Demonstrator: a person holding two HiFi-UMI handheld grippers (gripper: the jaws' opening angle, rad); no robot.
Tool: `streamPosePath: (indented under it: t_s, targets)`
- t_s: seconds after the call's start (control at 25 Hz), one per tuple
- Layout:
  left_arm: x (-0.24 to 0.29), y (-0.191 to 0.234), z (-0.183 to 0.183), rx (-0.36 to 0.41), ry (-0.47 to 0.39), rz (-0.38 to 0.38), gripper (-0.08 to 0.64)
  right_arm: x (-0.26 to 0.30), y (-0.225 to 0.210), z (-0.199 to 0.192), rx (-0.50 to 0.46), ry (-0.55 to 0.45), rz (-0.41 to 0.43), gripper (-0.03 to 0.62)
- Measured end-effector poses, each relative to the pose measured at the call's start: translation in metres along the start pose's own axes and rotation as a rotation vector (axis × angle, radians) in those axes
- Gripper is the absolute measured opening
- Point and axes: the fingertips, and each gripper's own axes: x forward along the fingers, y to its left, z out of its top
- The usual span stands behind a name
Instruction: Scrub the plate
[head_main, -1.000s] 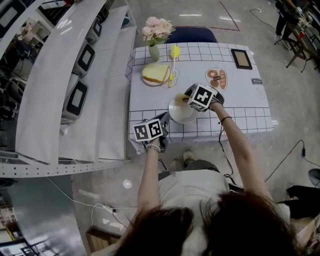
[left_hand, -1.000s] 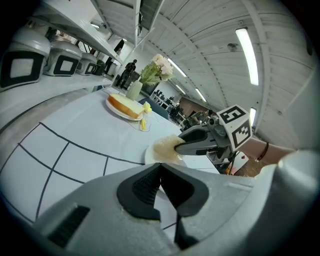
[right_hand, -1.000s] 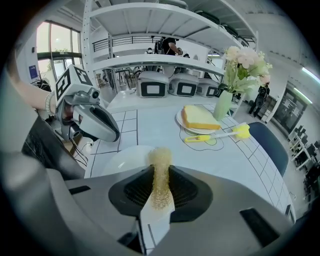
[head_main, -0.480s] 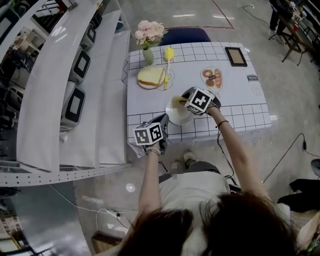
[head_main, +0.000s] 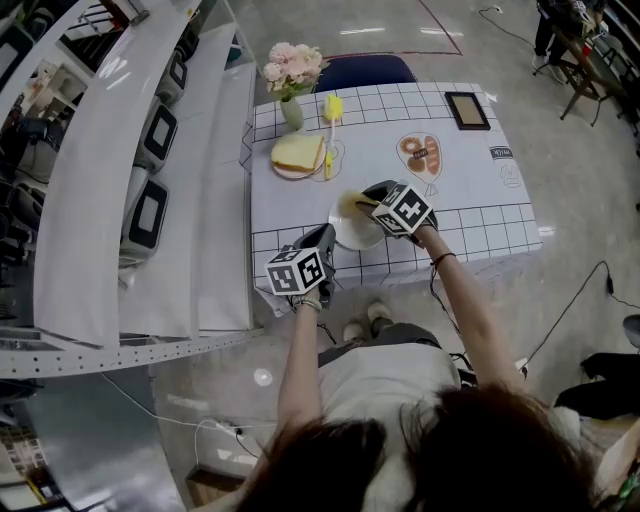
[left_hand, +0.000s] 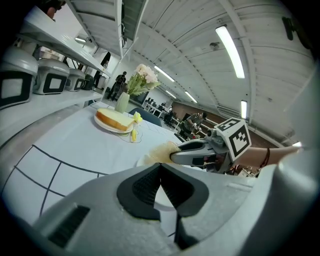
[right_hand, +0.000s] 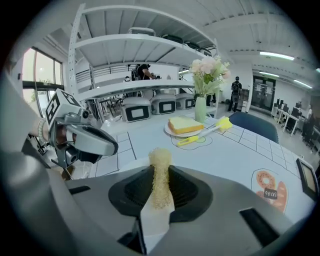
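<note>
A white plate (head_main: 357, 236) lies near the table's front edge. My left gripper (head_main: 327, 238) is at its left rim, jaws closed over the edge; in the left gripper view the plate (left_hand: 144, 160) shows white between the closed jaws of that gripper (left_hand: 160, 167). My right gripper (head_main: 358, 203) reaches over the plate from the right, shut on a yellow scrub sponge (head_main: 349, 204). In the right gripper view the sponge (right_hand: 160, 172) stands pinched between the jaws above the plate (right_hand: 131, 164). The left gripper view shows the sponge (left_hand: 159, 151) resting on the plate.
Farther back on the grid-patterned table (head_main: 470, 190) are bread on a plate (head_main: 298, 153), a yellow brush (head_main: 332, 112), a vase of flowers (head_main: 290, 72) and a small picture frame (head_main: 467, 110). White shelves with appliances (head_main: 150, 215) run along the left. A blue chair (head_main: 365, 68) stands behind the table.
The right gripper has shifted a little over the plate with the sponge. The left gripper stays at the plate's rim. The head camera has moved slightly.
</note>
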Motion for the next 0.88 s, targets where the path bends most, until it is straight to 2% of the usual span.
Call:
streamPosePath:
  t_s: [0.28,0.6,0.88]
  targets:
    - [0.002,-0.007,0.0,0.029,-0.019,0.02,0.011,-0.011,0.009,0.006,0.067,-0.127,0.004,0.08]
    - [-0.004,-0.011,0.008,0.071,-0.071,0.033,0.011,-0.029,0.02,0.019,0.096,-0.263,0.027,0.08]
    - [-0.011,-0.013,0.009,0.095,-0.106,0.016,0.011,-0.047,0.032,0.033,0.112,-0.398,0.068,0.08]
